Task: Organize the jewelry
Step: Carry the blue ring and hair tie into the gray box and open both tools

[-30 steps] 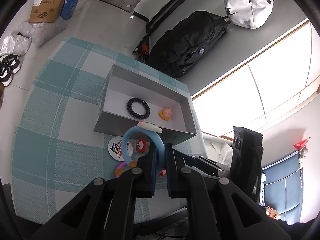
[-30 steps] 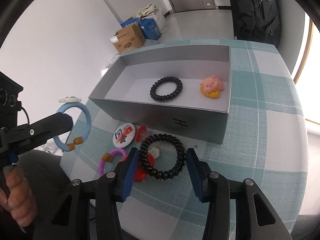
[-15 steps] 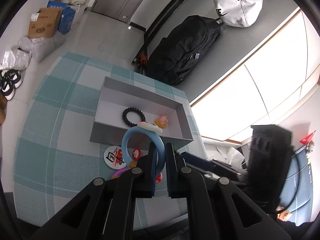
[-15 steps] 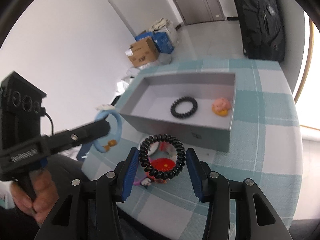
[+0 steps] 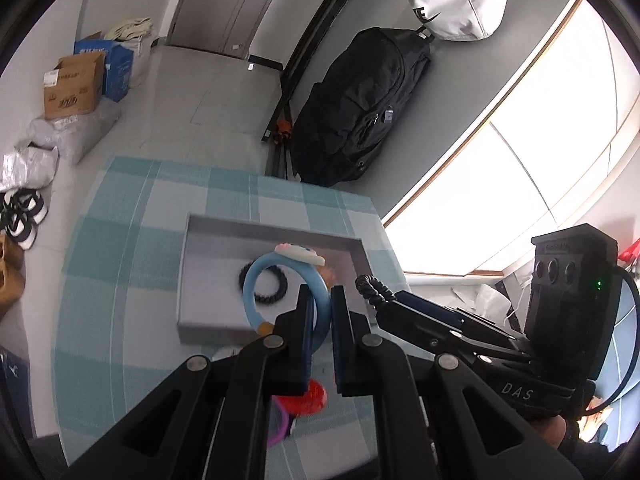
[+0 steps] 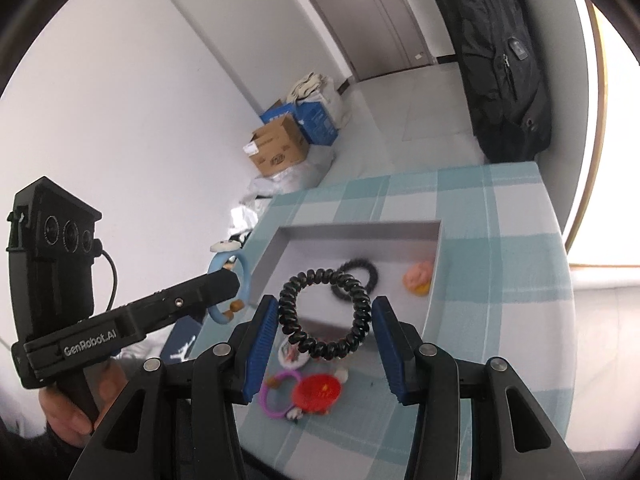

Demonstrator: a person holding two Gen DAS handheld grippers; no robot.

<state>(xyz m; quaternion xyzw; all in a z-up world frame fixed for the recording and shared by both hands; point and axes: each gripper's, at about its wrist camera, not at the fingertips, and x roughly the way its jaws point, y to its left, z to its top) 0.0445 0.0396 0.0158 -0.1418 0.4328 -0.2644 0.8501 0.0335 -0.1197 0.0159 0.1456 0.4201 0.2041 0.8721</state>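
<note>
- Pinching the blue bracelet (image 5: 280, 276) edge-on in the tightly clenched left tongs (image 5: 320, 320), ring hanging above the table, near the grey box (image 5: 208, 326).
- Gripping the black coil hair tie (image 6: 324, 314) between the blue pads (image 6: 262, 332) of the right tongs (image 6: 324, 336), jaws part-way apart and pressing its sides, also held in the air short of the box.
- Already lying inside the box: another black coil tie (image 6: 362, 272) and a small pink figure (image 6: 418, 276).
- Still waiting on the checked cloth (image 6: 500, 320): a pink ring (image 6: 276, 398), a red disc (image 6: 316, 392) and a round badge (image 6: 290, 354).
- Risking a slip of the bracelet, likely from so thin a bite on a smooth rounded band.
- Risking the springy tie popping out sideways or bouncing over the low wall if let go from too high.
- Risking a knock between the two tongs, both heading for the same box and already close together.
</note>
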